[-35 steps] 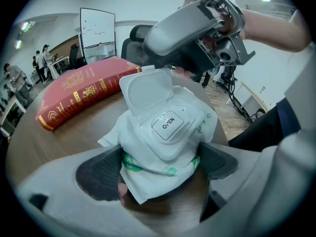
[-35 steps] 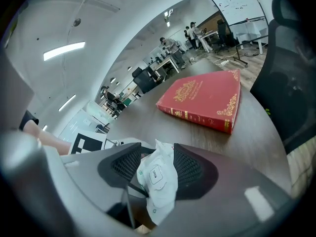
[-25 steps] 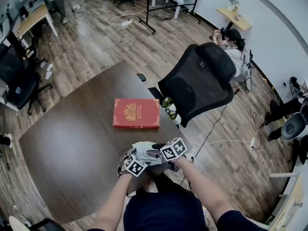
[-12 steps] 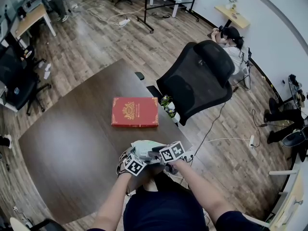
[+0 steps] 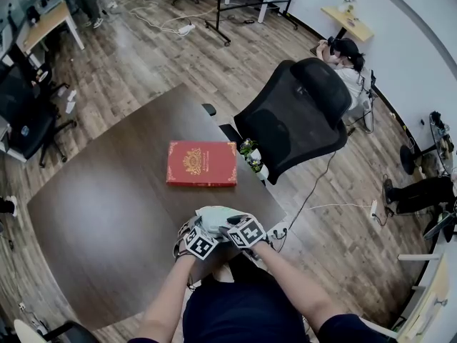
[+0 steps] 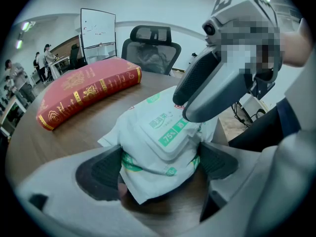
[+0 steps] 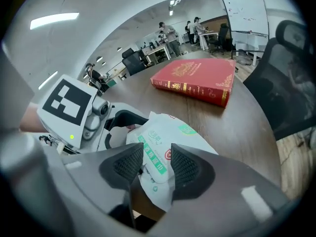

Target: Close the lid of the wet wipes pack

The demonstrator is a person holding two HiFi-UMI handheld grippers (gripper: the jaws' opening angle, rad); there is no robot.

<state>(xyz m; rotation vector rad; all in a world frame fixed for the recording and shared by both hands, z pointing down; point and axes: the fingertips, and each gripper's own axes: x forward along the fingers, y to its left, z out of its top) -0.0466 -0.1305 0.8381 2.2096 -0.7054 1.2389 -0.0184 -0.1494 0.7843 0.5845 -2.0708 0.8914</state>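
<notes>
The fingers (image 6: 101,171) of the left gripper (image 6: 158,164) are closed on the pack (image 6: 143,174). One pad presses on each side, and the soft wrapper bulges a little between them. The fingers (image 7: 129,164) of the right gripper (image 7: 157,154) stand almost together with only a narrow gap, and they are opening; they pinch nothing. Through that gap the lid (image 7: 154,164) shows. In the left gripper view one finger tip of the right gripper lies on top of the lid, at its far right corner. The lid looks flat down on the pack.

The pack lies on the table (image 5: 107,206), at the near edge, just before the person (image 5: 235,313). In the head view the two marker cubes (image 5: 201,245) cover most of it, so only a pale green and white piece shows beyond them. In the left gripper view the right gripper hides the pack's far right part.

A red book (image 5: 202,163) with gold ornament lies flat on the table, beyond the pack and apart from it. A black chair (image 5: 296,116) stands at the table's far right side. A small plant (image 5: 251,157) is between the book and the chair, at the table's edge. Another person (image 5: 346,56) sits by the wall behind the chair. A whiteboard (image 6: 98,31) stands far behind the book.
</notes>
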